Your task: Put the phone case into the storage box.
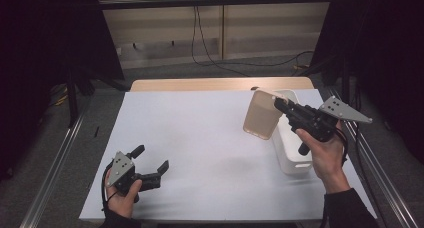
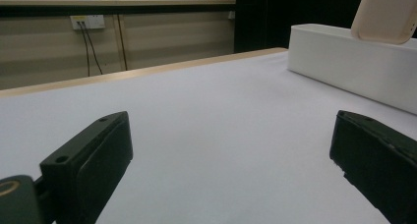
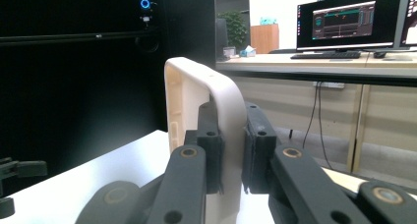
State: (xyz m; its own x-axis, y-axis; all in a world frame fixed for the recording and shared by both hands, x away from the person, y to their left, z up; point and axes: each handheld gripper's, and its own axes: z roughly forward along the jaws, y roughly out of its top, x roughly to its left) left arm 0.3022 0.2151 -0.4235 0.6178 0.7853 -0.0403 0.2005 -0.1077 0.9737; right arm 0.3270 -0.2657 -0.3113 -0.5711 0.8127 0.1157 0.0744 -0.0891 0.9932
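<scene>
A beige tray-shaped lid (image 1: pixel 261 119) hangs tilted in the air over the left end of a white rectangular box (image 1: pixel 292 155) at the table's right. My right gripper (image 1: pixel 278 104) is shut on the lid's rim; in the right gripper view the rim (image 3: pixel 196 86) is pinched between the two black pads of the gripper (image 3: pixel 231 117). My left gripper (image 1: pixel 151 158) rests low near the front left of the table, open with nothing between its fingers. The left gripper view looks between its wide-apart jaws (image 2: pixel 228 135) across the white tabletop to the box (image 2: pixel 354 67) and the lid (image 2: pixel 386 15).
The white table surface (image 1: pixel 200 138) has a wooden strip (image 1: pixel 220 84) along its far edge. Black curtains stand on both sides, and metal rails run along the floor. Cables (image 1: pixel 200 43) hang down the back wall. A desk with a monitor (image 3: pixel 344 20) stands behind.
</scene>
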